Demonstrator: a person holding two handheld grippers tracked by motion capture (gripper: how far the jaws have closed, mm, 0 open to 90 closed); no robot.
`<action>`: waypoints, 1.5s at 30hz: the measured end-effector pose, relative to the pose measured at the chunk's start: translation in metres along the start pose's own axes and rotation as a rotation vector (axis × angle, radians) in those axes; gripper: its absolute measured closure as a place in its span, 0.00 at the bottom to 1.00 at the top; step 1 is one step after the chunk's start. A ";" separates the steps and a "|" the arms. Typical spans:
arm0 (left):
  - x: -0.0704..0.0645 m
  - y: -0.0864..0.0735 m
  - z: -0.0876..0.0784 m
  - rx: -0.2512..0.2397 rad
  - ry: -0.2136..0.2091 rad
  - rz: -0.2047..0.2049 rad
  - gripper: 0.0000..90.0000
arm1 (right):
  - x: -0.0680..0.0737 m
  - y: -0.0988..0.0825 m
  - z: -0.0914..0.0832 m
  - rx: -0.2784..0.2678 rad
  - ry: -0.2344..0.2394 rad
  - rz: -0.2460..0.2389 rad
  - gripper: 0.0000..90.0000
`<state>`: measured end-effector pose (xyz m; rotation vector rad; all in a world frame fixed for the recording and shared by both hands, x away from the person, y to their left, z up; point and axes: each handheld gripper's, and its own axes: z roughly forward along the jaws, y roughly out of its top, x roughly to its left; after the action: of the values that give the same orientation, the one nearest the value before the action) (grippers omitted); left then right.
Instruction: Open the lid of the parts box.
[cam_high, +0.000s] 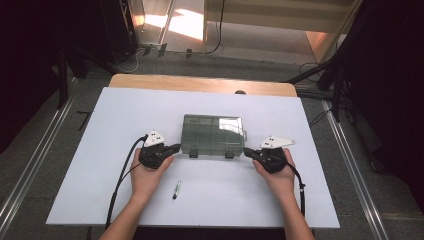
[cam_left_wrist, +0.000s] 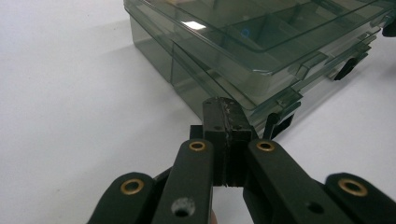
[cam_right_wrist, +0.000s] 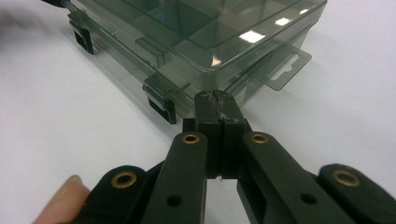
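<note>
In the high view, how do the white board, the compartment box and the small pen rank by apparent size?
1. white board, largest.
2. clear compartment box, lid closed.
3. small pen, smallest, lying slightly nearer the camera, but the ranking stays clear.

The left gripper (cam_high: 173, 148) and the right gripper (cam_high: 247, 152) are matt black, each topped by a pale three-cornered plate and trailing a black cable back along a bare forearm. Up close, the jaw links carry brass-ringed pivots and small round holes. The pads (cam_right_wrist: 218, 112) look scuffed along their seam, perhaps from wear.
</note>
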<state>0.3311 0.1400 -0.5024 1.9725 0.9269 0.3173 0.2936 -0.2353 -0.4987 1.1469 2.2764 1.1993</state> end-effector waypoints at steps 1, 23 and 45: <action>0.000 0.000 0.000 -0.003 0.000 -0.001 1.00 | 0.000 0.000 0.000 -0.004 -0.001 0.002 1.00; -0.005 0.010 -0.012 -0.115 -0.026 -0.007 1.00 | 0.008 0.008 -0.005 -0.089 -0.001 0.026 1.00; -0.008 0.031 -0.010 -0.196 -0.013 0.005 1.00 | 0.012 0.024 -0.004 -0.190 -0.080 0.049 1.00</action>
<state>0.3351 0.1313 -0.4706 1.7956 0.8501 0.3830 0.2959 -0.2202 -0.4762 1.1625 2.0376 1.3304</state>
